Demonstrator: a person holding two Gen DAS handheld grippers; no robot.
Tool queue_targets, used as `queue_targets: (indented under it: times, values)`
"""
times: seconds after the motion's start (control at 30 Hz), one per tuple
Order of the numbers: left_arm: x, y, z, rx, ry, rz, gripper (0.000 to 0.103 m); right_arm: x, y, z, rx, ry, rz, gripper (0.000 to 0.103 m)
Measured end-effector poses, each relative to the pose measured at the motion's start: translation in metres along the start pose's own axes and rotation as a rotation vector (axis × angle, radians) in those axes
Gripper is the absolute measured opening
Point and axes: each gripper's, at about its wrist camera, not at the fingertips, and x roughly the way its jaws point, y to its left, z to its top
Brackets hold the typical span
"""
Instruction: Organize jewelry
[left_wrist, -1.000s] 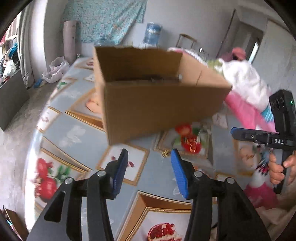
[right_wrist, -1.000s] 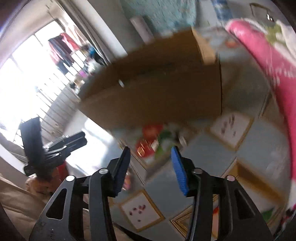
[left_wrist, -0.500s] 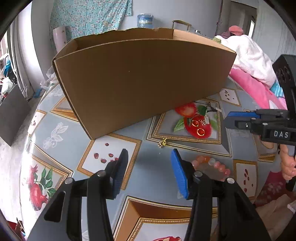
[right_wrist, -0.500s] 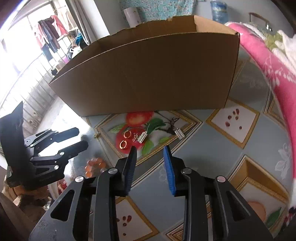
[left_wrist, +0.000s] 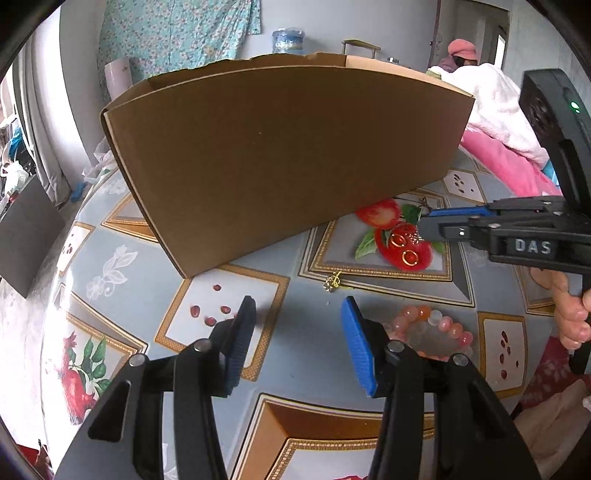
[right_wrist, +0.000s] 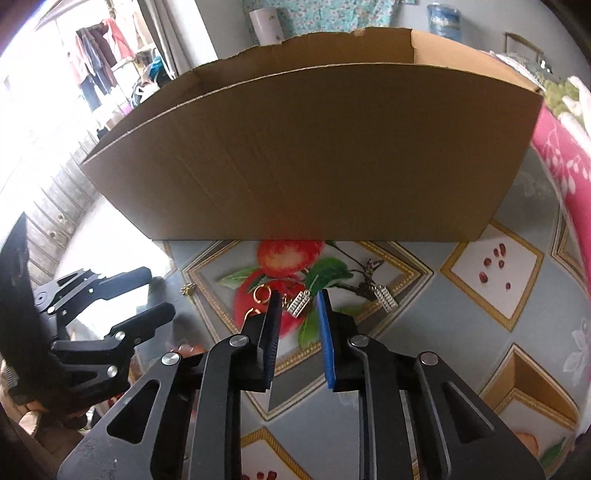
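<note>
Counter: patterned cloth (left_wrist: 122, 258) with fruit and seed panels covers it.
Box: open cardboard box (right_wrist: 314, 155) stands at the far side, its near wall facing both cameras.
Gold rings: two rings (left_wrist: 404, 249) lie on the red fruit print just in front of the box; in the right wrist view one ring (right_wrist: 262, 293) shows beside the right tool's left pad.
Silver earrings: one rectangular drop (right_wrist: 300, 303) lies just beyond the right tool's tips, the other (right_wrist: 384, 297) further right, apart from it.
Gold charm: small piece (left_wrist: 332, 282) lies on a gold border, left of the rings.
Bead bracelet: pink and orange beads (left_wrist: 432, 325) lie near, partly behind the left tool's right pad.
Left tool (left_wrist: 297, 332): pads well apart, nothing between them, over bare cloth.
Right tool (right_wrist: 297, 325): jaws have just been closing; a narrow gap remains, and the nearer earring appears to lie ahead of the pads, not gripped.
Hand: a hand (left_wrist: 570, 314) grips the right tool's handle at the right edge.
</note>
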Motion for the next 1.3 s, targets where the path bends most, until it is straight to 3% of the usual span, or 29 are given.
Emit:
queue_targets:
  times: [0.23,0.57,0.8,1.07,1.3]
  values:
    - [-0.001,0.002,-0.002,0.001,-0.009,-0.004,0.047,0.011,0.012,0.007,-0.026,0.008,-0.054,0.003]
    - [-0.002,0.001,-0.003,0.004,-0.013,0.006,0.047,-0.003,-0.002,-0.005,0.006,0.034,-0.04,0.001]
    - [-0.008,0.006,-0.002,-0.025,-0.019,-0.003,0.047,-0.017,-0.024,-0.024,0.112,0.076,0.034,0.0]
    - [-0.039,-0.014,0.012,0.034,-0.124,-0.124,0.047,-0.024,-0.059,-0.043,0.339,0.084,0.294,0.0]
    - [-0.034,-0.05,0.015,0.139,-0.089,-0.222,0.047,-0.041,-0.077,-0.046,0.448,-0.01,0.56,0.0]
